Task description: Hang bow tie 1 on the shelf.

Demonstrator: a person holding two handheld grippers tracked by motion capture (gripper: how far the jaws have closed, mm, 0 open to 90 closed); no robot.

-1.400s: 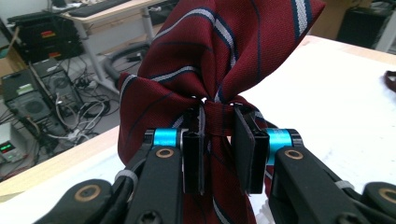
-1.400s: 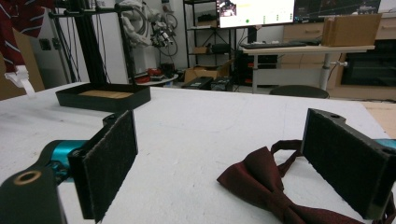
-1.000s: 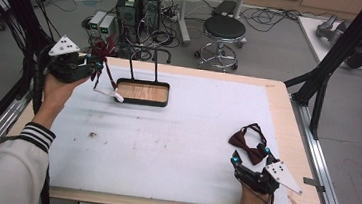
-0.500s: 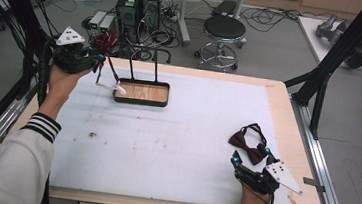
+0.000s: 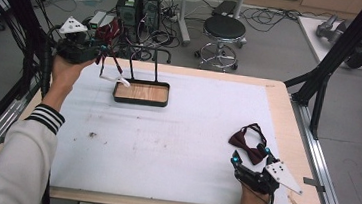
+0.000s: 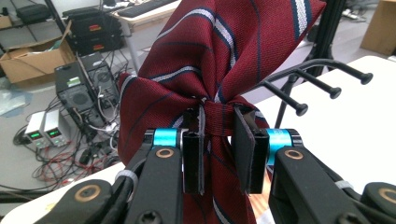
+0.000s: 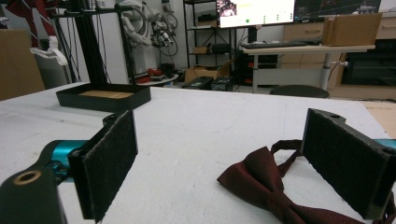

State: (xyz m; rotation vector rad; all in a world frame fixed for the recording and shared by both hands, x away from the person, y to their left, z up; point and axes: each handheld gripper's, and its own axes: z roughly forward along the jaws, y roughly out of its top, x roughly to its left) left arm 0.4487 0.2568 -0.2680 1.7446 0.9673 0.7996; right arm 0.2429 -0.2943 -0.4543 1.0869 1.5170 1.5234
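Striped bow tie (image 6: 219, 93) is clamped at its knot by left gripper (image 6: 218, 151), upper left of frame; rack (image 5: 140, 92) w/ pegs lies just right; right gripper (image 5: 249, 158) is held open by plain bow tie (image 5: 246, 141).

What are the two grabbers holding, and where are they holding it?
The left gripper pinches a striped red bow tie by its middle knot. The right gripper is open, holding nothing.

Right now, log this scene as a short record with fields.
left claw: shut on the striped bow tie, held up beside the rack
right claw: open, low on the table
plain bow tie: flat on the table, just ahead of the right claw
rack: pegs bare, tray at its foot
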